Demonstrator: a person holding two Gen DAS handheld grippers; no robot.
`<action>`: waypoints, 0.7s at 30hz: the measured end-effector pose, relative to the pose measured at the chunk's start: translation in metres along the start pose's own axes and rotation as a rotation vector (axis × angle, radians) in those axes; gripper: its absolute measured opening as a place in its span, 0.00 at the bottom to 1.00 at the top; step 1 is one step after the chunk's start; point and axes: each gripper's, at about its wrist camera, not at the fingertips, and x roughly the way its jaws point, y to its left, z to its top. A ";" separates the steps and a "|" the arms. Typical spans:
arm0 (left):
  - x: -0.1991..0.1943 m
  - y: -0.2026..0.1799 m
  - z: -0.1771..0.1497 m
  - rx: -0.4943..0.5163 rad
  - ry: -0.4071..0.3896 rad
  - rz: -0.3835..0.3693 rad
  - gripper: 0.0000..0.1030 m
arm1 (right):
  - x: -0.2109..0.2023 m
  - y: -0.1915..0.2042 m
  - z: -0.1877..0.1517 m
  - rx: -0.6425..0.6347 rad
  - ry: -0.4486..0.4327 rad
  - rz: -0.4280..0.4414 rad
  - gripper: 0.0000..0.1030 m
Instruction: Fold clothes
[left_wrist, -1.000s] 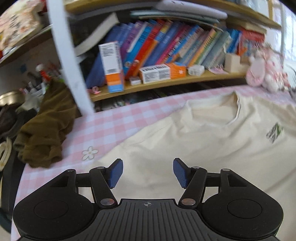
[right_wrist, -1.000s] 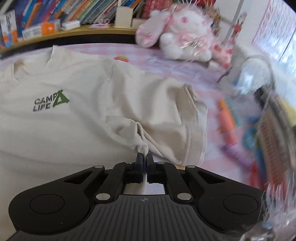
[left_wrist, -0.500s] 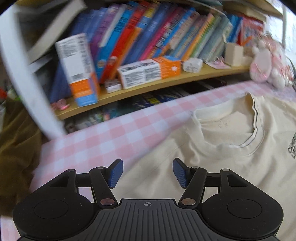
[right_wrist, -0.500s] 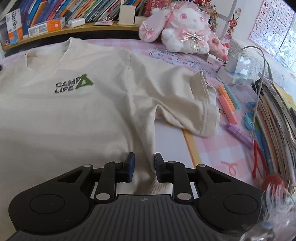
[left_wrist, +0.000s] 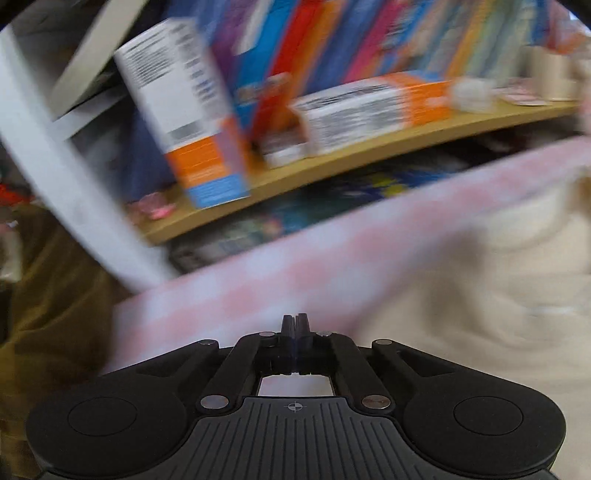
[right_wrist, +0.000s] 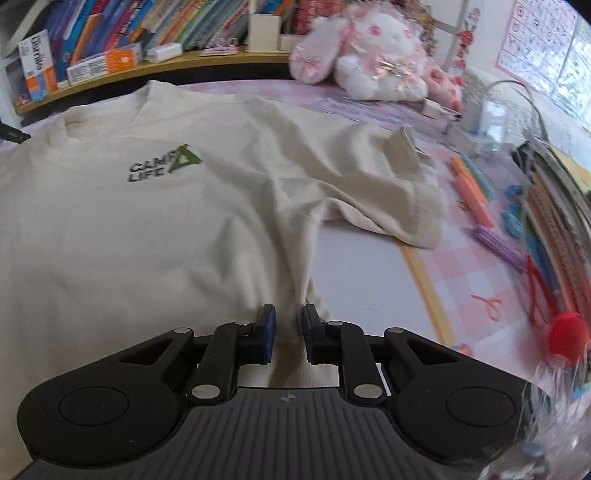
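The cream shirt (right_wrist: 147, 229) lies spread face up on the pink checked tabletop (right_wrist: 461, 280), one sleeve (right_wrist: 399, 199) rumpled at right of frame. The right gripper (right_wrist: 286, 332) stands slightly parted astride a ridge of the shirt's side edge. The left gripper (left_wrist: 294, 326) is closed at lower centre; whether it pinches cloth cannot be told through the blur. Judged: take both layers, lift evenly, keep the fold line straight.

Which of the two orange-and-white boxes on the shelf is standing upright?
The taller box at the shelf's left end, printed with vertical lettering, stands upright. The other box, just to its right in front of the books, lies flat on its long side.
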 end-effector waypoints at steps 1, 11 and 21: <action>0.001 0.008 0.004 -0.031 -0.001 0.015 0.06 | 0.001 0.005 0.002 -0.012 -0.003 -0.001 0.15; -0.047 -0.061 0.039 -0.203 -0.111 -0.615 0.17 | 0.003 0.004 0.002 -0.004 -0.024 0.025 0.15; -0.022 -0.162 0.067 -0.199 -0.022 -0.657 0.09 | 0.001 -0.006 -0.003 0.013 -0.052 0.076 0.15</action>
